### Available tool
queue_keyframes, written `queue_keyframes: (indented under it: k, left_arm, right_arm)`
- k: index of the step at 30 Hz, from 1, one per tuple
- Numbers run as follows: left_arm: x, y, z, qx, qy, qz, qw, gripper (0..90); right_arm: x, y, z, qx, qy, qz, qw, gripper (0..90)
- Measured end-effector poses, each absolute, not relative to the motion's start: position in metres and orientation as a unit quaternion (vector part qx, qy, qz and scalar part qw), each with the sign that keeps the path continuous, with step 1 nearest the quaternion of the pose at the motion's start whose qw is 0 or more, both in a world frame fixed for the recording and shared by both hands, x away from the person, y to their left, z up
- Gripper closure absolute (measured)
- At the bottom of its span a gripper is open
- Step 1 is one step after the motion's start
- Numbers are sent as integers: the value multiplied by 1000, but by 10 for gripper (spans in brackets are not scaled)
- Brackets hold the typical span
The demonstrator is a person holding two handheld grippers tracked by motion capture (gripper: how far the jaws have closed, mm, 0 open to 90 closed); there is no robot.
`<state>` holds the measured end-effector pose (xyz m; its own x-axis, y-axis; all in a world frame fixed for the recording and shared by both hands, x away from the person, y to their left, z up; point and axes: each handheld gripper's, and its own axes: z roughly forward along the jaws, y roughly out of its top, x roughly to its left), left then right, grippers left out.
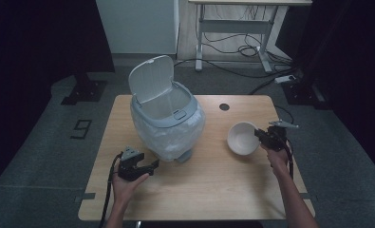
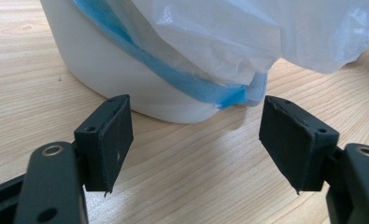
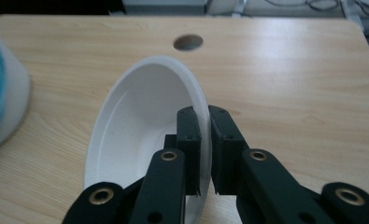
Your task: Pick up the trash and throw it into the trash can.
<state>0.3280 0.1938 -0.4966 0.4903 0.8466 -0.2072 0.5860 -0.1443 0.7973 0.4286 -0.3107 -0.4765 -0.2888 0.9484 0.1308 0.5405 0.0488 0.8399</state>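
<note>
At near table edge, left gripper (image 1: 138,166) sitting spread wide, nothing between pads, pointing at bin (image 1: 168,124) base. Further right, right gripper (image 1: 267,137) pinching rim of white bowl (image 1: 242,138), lifting it tilted off table (image 1: 213,190).

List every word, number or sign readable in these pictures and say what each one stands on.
"9": a dark figure marked on the grey floor, left of the table.
Nothing readable on the bin, the white bowl or either gripper.
</note>
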Motion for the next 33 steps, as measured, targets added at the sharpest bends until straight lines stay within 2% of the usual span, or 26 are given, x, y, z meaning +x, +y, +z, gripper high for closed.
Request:
queue_keyframes:
  k: [17, 33]
  left_arm:
    - [330, 192, -501, 743, 487, 140, 436, 257]
    - [332, 192, -504, 743, 492, 132, 433, 257]
  right_arm:
    - [401, -317, -421, 495, 650, 511, 267, 834]
    - [377, -296, -364, 431, 642, 575, 267, 834]
